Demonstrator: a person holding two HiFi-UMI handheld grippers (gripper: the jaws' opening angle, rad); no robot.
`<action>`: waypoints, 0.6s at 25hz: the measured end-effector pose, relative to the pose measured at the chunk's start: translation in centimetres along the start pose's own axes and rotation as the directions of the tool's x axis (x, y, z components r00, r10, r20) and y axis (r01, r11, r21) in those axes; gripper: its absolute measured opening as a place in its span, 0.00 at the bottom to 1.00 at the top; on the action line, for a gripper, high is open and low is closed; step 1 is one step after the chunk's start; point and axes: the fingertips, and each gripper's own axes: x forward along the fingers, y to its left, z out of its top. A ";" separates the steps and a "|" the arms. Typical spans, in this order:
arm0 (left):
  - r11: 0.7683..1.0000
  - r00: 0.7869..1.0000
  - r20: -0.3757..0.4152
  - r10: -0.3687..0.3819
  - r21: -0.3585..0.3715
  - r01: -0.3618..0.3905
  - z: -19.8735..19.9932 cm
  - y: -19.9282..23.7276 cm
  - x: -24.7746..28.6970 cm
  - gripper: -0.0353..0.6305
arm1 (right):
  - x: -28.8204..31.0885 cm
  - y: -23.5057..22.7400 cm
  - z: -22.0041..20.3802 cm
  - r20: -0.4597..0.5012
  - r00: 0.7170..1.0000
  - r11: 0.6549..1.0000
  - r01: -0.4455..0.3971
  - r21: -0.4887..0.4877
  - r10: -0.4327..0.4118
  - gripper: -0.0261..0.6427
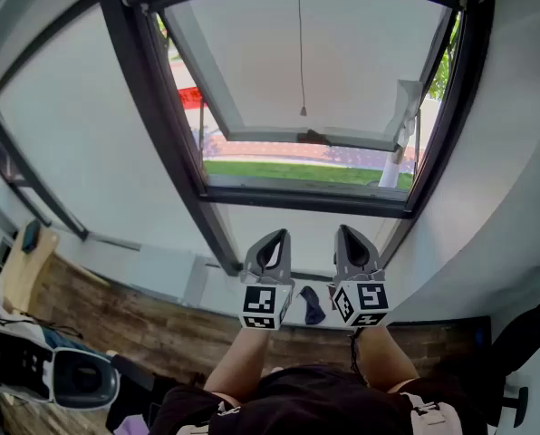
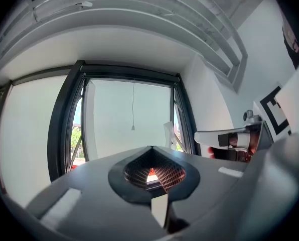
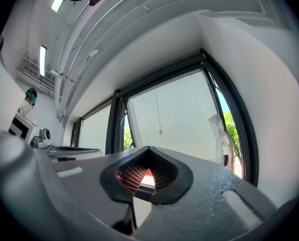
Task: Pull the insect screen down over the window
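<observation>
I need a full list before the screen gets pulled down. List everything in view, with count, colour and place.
window frame: one, dark, straight ahead
sash: one, pale grey, swung open inside the frame
pull cord: one, thin and dark, hanging from the top of the frame in front of the sash
side pane: one, pale, left of the frame
grass: green strip, outside, seen below the sash
floor: brown wood, below the window
small thing: one, dark blue, on the floor between the grippers
shoe-like thing: one, white and black, bottom left
left gripper: grey, shut, empty, pointing at the window
right gripper: grey, shut, empty, beside it
forearms: two, bottom centre
</observation>
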 end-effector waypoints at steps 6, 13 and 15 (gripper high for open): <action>1.000 1.000 -0.007 -0.004 0.018 0.004 0.2 -0.3 0.0 0.08 | 0.0 -0.1 0.1 0.001 1.000 1.000 0.000 0.010 0.000 0.04; 1.000 1.000 -0.015 0.002 0.022 -0.002 0.2 -0.3 0.0 0.08 | 0.0 0.4 0.1 0.004 1.000 1.000 -0.024 0.011 0.024 0.04; 1.000 1.000 -0.020 0.003 0.024 -0.003 0.0 -0.6 0.1 0.08 | -0.1 0.4 -0.1 -0.001 0.999 0.999 -0.035 0.007 0.035 0.04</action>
